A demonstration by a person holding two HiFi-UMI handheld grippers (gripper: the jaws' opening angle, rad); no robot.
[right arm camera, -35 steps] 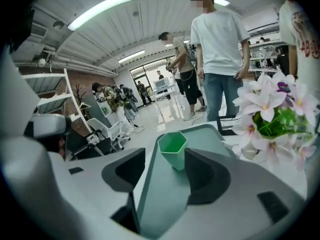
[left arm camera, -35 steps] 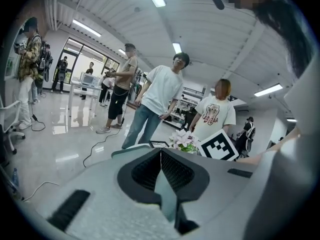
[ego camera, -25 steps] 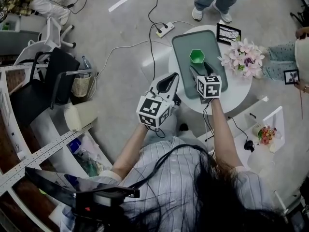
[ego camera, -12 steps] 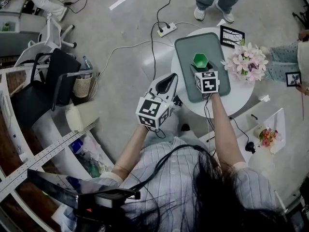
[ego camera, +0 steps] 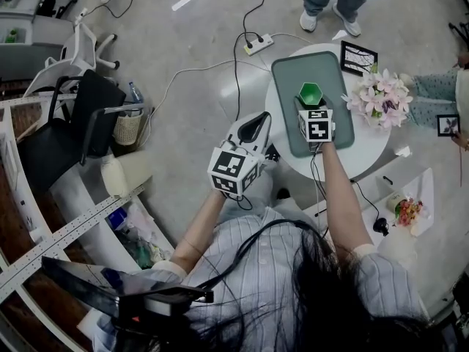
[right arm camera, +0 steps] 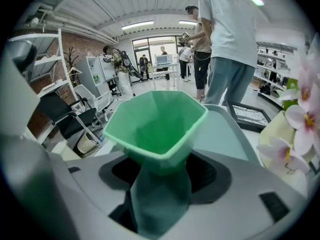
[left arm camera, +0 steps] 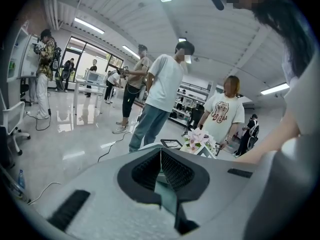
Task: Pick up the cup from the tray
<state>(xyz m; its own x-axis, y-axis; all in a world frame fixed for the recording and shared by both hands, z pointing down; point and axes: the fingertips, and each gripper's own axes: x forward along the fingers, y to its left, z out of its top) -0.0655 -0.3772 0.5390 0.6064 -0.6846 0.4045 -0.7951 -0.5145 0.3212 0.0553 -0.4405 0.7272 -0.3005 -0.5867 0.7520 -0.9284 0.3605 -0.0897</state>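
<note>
A green faceted cup (ego camera: pixel 309 92) stands upright on the grey-green tray (ego camera: pixel 287 75) on a small round white table. My right gripper (ego camera: pixel 311 105) reaches over the tray's near half and its jaws stand wide on either side of the cup's lower body. In the right gripper view the cup (right arm camera: pixel 156 124) fills the middle with dark gaps beside it, so the right gripper (right arm camera: pixel 162 171) is open around it and the pads are not pressing. My left gripper (ego camera: pixel 256 121) hangs off the table to the left, above the floor, and the left gripper (left arm camera: pixel 160 155) is shut on nothing.
Pink flowers (ego camera: pixel 381 97) and a black picture frame (ego camera: pixel 358 57) sit on the white table (ego camera: pixel 366 144) right of the tray. A power strip (ego camera: pixel 256 45) with cables lies on the floor behind. People stand nearby (ego camera: pixel 326 13). A black chair (ego camera: pixel 91 116) is at left.
My right gripper has moved forward along the tray until the cup sits between its jaws. The left gripper has stayed where it was.
</note>
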